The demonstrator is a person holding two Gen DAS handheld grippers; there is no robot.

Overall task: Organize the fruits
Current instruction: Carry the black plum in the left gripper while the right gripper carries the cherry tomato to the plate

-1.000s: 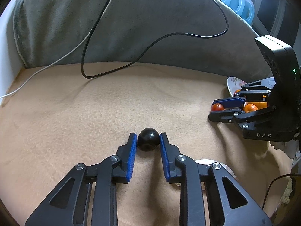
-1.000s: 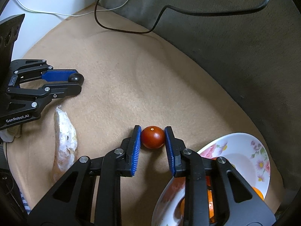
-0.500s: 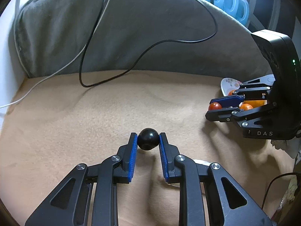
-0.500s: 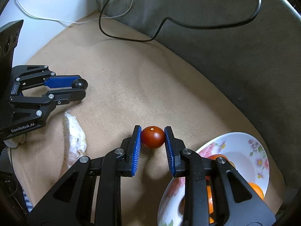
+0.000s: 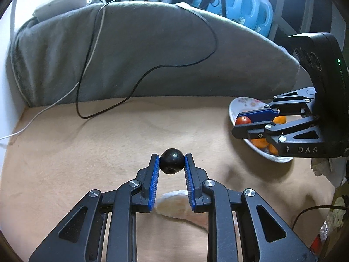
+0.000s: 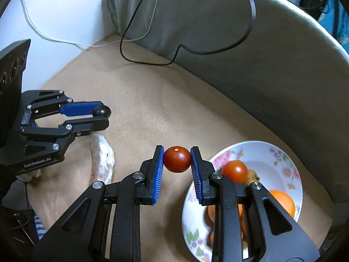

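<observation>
Only from the right wrist is a second tomato (image 6: pixel 234 171) seen in the floral bowl (image 6: pixel 281 152). Tilted downward, the left gripper (image 5: pixel 171 162) jaws are clamped on a black fruit (image 5: pixel 171 161), the right gripper (image 6: pixel 177 160) jaws on a red tomato (image 6: pixel 177 159).

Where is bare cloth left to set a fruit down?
The tan cloth lies bare from the black cable and grey cushion down to the flowered plate and the wrapped packet. The plate is crowded with oranges and a tomato.

Red cherry tomato (image 6: pixel 177 159) and round black fruit (image 5: pixel 171 161) each clamped aloft.
</observation>
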